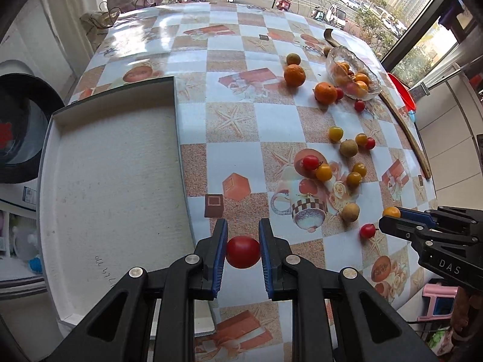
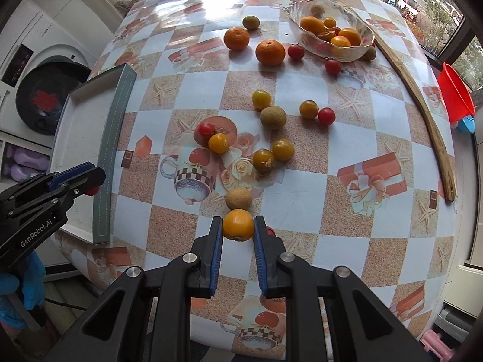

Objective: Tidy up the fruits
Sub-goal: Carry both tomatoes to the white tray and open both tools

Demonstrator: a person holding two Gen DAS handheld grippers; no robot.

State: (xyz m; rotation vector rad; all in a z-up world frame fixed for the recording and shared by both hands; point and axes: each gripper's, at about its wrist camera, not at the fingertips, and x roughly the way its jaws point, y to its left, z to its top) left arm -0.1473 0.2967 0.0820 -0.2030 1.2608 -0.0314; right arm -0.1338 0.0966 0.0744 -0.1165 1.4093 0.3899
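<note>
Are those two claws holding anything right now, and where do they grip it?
Yes. The left claw pinches a red tomato across its sides; the right claw pinches a yellow tomato the same way.

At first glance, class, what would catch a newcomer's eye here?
The left gripper pinches a red tomato beside the white tray, while the right gripper clamps a yellow tomato. Farther back, loose fruit leads to a glass bowl holding more.
</note>
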